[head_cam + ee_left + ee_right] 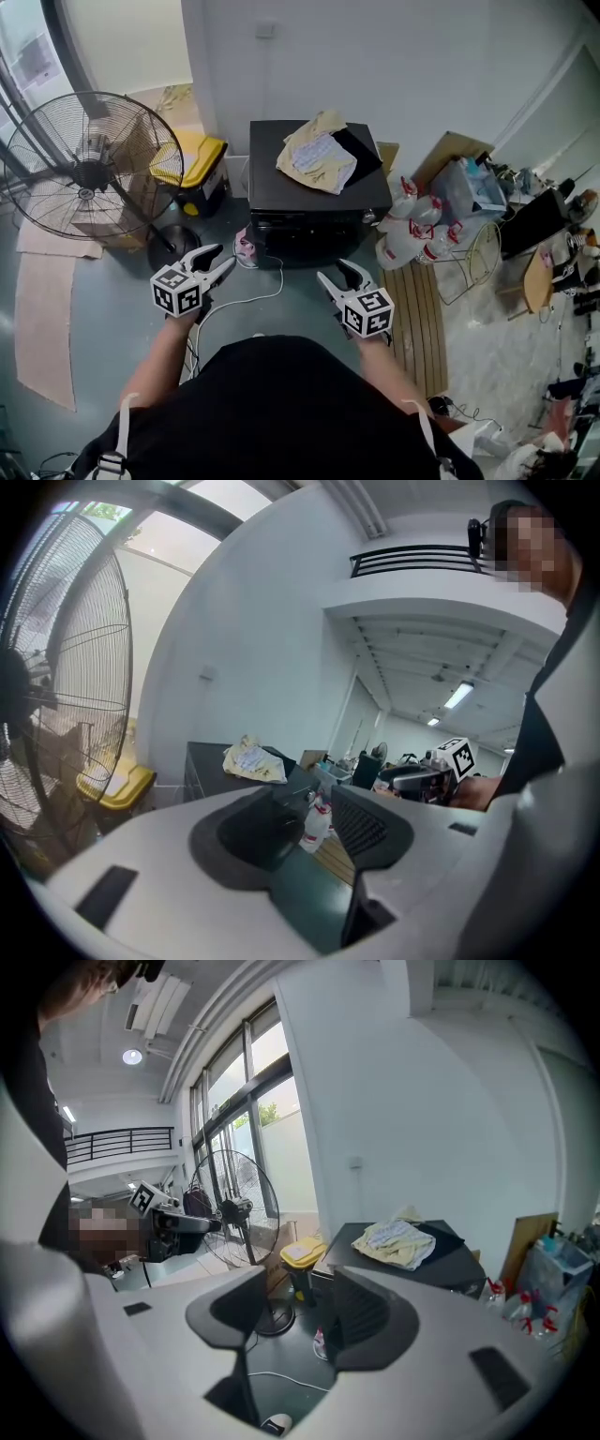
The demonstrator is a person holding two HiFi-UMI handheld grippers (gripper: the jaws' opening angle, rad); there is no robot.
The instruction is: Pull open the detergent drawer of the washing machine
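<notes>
Approach step: left tool [223, 257] & right tool [337, 272], jaws apart, both empty, near black washing machine [281, 192]. Next: reach its front, find the drawer.

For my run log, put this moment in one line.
stage: before contact | left gripper: open, empty | right gripper: open, empty | washing machine: untouched, cloth on top

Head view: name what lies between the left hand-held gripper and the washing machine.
Floor, a small pink-and-white object and a white cable by the washing machine, seen in head view.
</notes>
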